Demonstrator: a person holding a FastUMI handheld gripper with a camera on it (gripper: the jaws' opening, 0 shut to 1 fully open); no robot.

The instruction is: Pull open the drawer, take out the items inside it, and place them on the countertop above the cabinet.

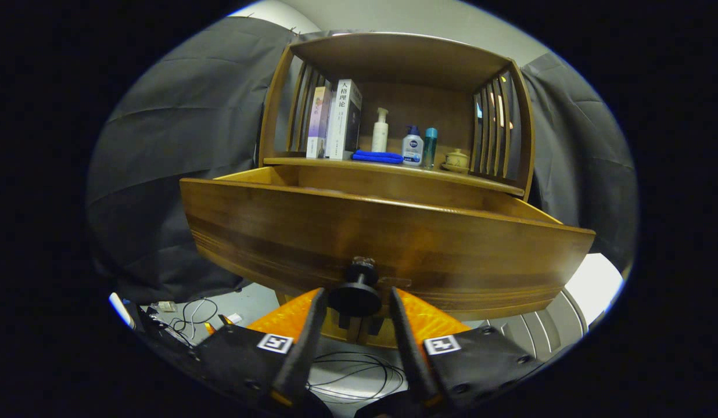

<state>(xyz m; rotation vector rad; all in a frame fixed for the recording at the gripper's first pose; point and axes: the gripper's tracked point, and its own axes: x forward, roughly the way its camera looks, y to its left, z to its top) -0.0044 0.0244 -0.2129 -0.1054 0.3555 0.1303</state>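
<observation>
The drawer (382, 244) stands pulled well out of the wooden cabinet (397, 55), its broad front panel facing the tool (354, 302). From this low angle the inside of the drawer is hidden behind that panel, so I cannot tell what lies in it.

The tool sits just under the middle of the drawer front, its two fingers (305, 342) spread, one on each side of the round dark knob (355, 296). The knob lies between the fingertips; whether either finger actually touches it I cannot make out, and there seems to be a slight gap on both sides.

Above the drawer, the tabletop (388, 166) of the cabinet already carries a row of things inside the slatted upper frame. Toward its left edge stand two upright books (336, 119), side by side. Just beside them, near the front edge, lies a folded blue cloth (377, 156). Behind the cloth stands a white pump bottle (380, 130), then a shorter bottle with a blue cap (412, 146), then a slim teal bottle (430, 146). Near the right edge sits a small lidded cup (456, 159) on a saucer.

Loose cables (359, 371) trail on the floor below the tool.
</observation>
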